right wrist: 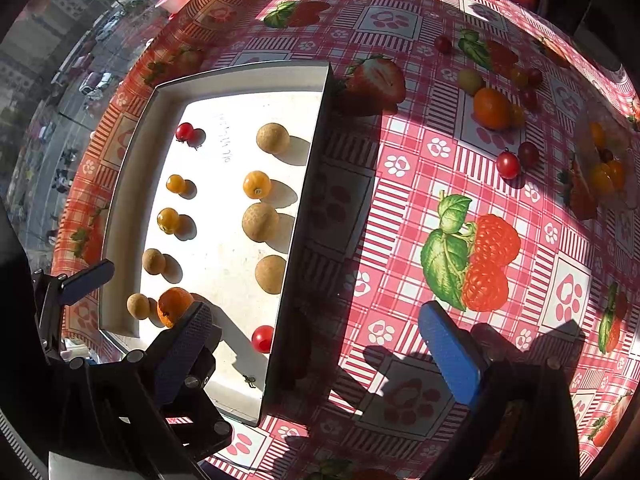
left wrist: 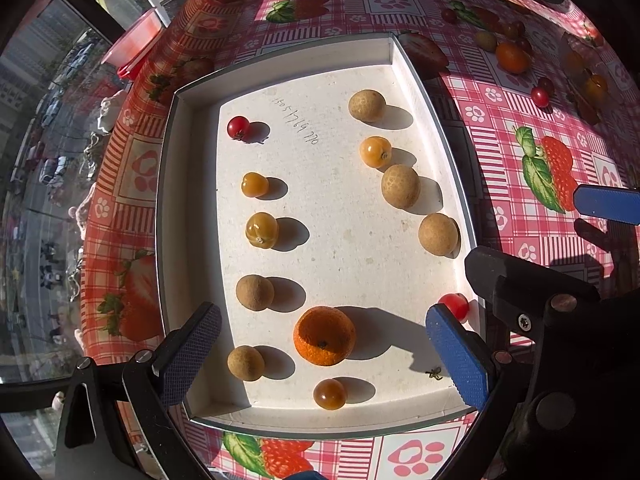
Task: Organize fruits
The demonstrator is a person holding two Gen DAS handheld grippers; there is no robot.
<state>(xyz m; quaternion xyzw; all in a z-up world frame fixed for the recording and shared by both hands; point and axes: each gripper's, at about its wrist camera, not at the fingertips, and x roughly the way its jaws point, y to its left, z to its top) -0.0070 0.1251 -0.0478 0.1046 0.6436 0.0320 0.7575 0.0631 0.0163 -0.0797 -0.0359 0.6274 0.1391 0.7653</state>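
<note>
We holding both grippers spread, empty: left gripper (left wrist: 324, 344) over tray (left wrist: 404, 50), right gripper (right wrist: 320, 332) straddling tray's right wall. Fruits lining tray; loose fruit pile (right wrist: 496, 108) waiting near table's far right edge. Next, judging: reaching there.

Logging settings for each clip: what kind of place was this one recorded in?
Probably a home table beside an upper-floor window. A strawberry-print tablecloth covers the table, a white tray holds fruits, and the window looks down on a street with parked cars.
</note>
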